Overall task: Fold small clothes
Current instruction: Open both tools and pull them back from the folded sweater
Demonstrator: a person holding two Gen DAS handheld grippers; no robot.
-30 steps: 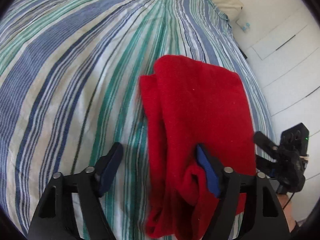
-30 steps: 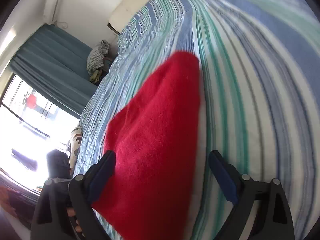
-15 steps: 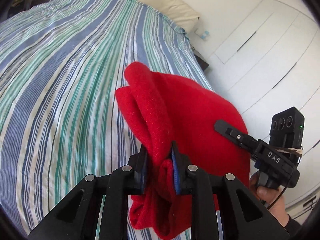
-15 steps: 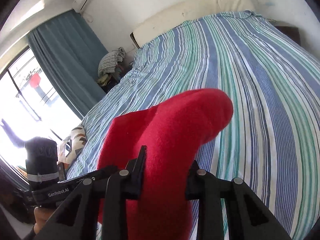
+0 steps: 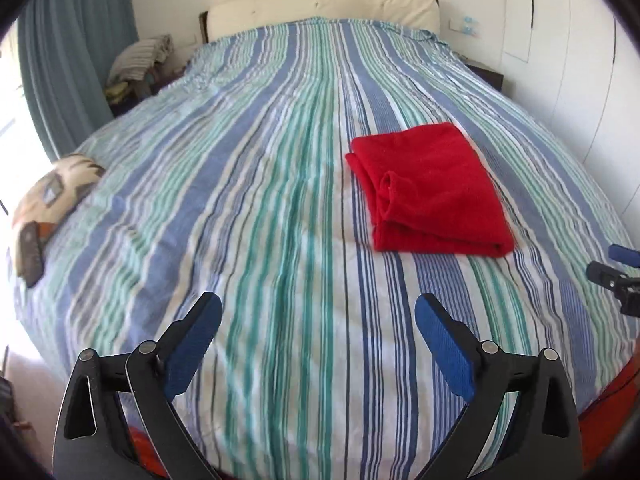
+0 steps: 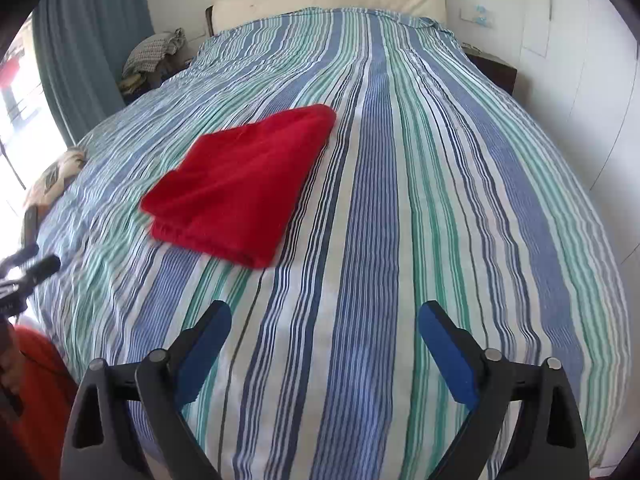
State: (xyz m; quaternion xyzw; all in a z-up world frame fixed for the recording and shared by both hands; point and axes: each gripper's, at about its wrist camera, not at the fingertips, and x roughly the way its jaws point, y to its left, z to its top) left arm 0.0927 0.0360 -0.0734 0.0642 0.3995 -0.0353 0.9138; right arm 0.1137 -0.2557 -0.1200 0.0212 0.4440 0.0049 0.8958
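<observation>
A red garment lies folded flat on the striped bedspread, ahead and to the right in the left wrist view. In the right wrist view the garment lies ahead to the left. My left gripper is open and empty, held back near the foot of the bed. My right gripper is open and empty too, also back from the garment. The right gripper's tips show at the right edge of the left wrist view.
A patterned cushion lies at the bed's left edge. A pile of clothes sits by the curtain at the far left. White cupboards line the right wall. A cream headboard stands at the far end.
Both grippers were shut on the red garment half a second ago; now both are open and pulled back toward the foot of the bed. The garment lies folded on the bedspread.
</observation>
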